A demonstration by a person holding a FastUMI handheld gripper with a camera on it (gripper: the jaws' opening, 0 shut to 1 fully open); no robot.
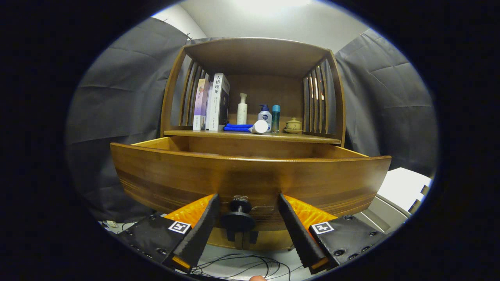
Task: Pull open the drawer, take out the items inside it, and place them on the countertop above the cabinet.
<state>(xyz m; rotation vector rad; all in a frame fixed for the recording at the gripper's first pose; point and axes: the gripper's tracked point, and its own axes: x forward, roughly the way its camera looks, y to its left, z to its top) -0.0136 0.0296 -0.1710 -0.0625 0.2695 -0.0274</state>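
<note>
Gripper [248,201] level, fingers astride drawer knob [238,217]

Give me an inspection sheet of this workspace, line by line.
Surface: countertop bearing items.
Job's things: drawer pulled open; contents hidden behind its front; knob on the front.
Clutter: books, pump bottles, blue cloth, white tube, lidded cup.
Grippers: gripper jaws open, either side of the knob, not pressing it.
Cables: dark cables below the drawer.
Surroundings: grey cloth walls.

Grey curtains [117,97] behind — loose black cables [242,265] on the floor below.
</note>
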